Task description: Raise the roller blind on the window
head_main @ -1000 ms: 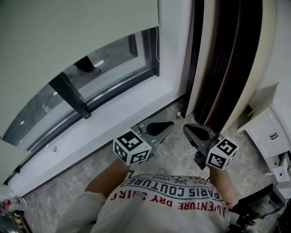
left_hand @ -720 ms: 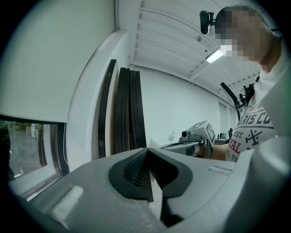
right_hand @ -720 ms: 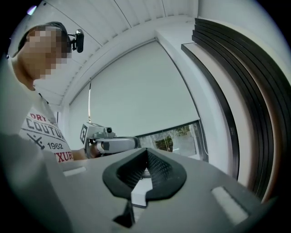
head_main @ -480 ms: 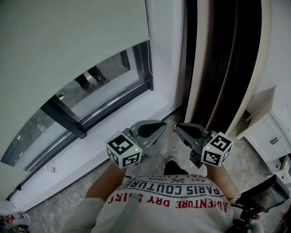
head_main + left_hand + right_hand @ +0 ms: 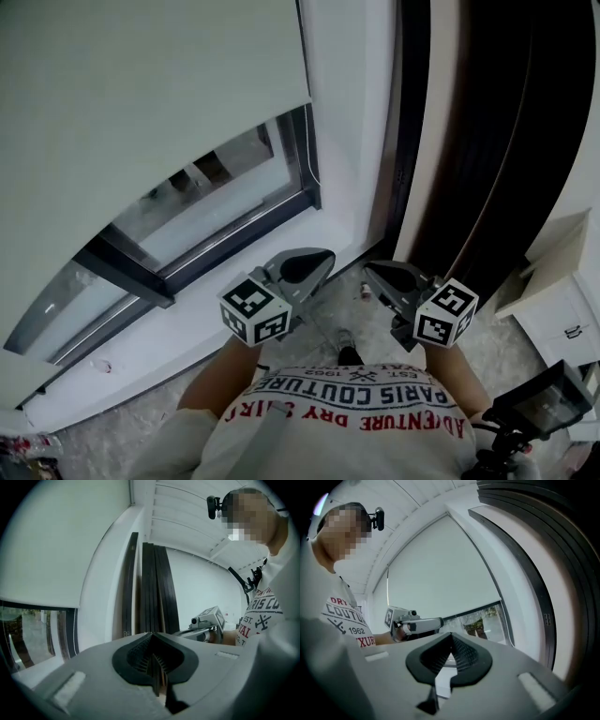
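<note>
Left gripper (image 5: 314,262): closed, empty.
Right gripper (image 5: 380,274): closed, empty.
Roller blind (image 5: 141,103): part-lowered, far left.
Risk: closed jaws (nothing gripped yet) may knock the window glass (image 5: 216,202).

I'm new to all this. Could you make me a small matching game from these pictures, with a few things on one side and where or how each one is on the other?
Things:
1. blind
2. left gripper
3. cabinet
4. shirt

Descriptions:
a. shut, nothing between its jaws
b. white, at the far right of the head view
c. covering the top of the window
d. lettered in red

Pairs: 1-c, 2-a, 3-b, 4-d
</note>
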Motion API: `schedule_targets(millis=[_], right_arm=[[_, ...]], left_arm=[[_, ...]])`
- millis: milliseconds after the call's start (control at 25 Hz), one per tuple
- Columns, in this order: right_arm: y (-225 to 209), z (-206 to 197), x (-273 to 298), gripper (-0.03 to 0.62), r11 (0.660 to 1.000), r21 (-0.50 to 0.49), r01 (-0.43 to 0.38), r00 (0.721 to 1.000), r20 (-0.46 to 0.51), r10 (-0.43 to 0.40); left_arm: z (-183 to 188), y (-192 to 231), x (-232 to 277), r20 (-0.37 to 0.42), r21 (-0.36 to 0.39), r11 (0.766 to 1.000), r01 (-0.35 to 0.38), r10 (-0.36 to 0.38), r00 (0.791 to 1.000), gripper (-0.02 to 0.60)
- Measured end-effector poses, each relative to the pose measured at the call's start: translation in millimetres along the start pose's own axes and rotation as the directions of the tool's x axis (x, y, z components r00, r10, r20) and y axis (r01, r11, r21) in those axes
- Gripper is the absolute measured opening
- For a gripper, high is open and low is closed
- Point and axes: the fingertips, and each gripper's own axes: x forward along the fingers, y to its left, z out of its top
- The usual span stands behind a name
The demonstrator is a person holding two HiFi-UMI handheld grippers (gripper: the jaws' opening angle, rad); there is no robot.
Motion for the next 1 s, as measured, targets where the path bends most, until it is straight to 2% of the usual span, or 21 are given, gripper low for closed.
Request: schedule_targets(millis=[120, 280, 440, 600, 840, 1000], right_arm=[[-47.2, 11.5, 13.5, -0.002, 1.000, 0.011, -0.008, 1.000, -0.008, 0.008], [-105.2, 35.9, 30.2, -0.002, 1.000, 0.009, -0.012, 1.000, -0.001, 0.012], [-143.2, 52.6, 56.4, -0.002, 0.999, 0.001, -0.044, 0.999, -0.023, 0.044], [-163.7, 60.3, 76.0, -0.002, 0.996, -0.019, -0.085, 0.995, -0.056, 0.084], [-172.8, 67.2, 99.9, -0.002, 0.994, -0.033, -0.106, 0.992, -0.078, 0.103], [-181.5, 63.3, 115.6, -0.002, 0.992, -0.011, -0.122, 0.989, -0.081, 0.120]], left_arm=[[11.9, 42.3, 33.5, 0.007, -0.011, 1.000, -0.030, 0.030, 1.000, 0.003], [33.2, 99.6, 75.4, 0.018, 0.021, 0.998, -0.056, 0.056, 0.998, 0.005], [54.1, 169.7, 105.6, 0.049, 0.013, 0.991, -0.130, 0.129, 0.990, 0.005], [74.2, 219.5, 122.9, 0.070, 0.014, 0.982, -0.190, 0.189, 0.979, 0.006], [85.4, 277.6, 139.9, 0.055, 0.043, 0.972, -0.229, 0.227, 0.972, 0.066], [94.8, 321.6, 154.0, 0.059, 0.061, 0.954, -0.294, 0.291, 0.955, 0.091]])
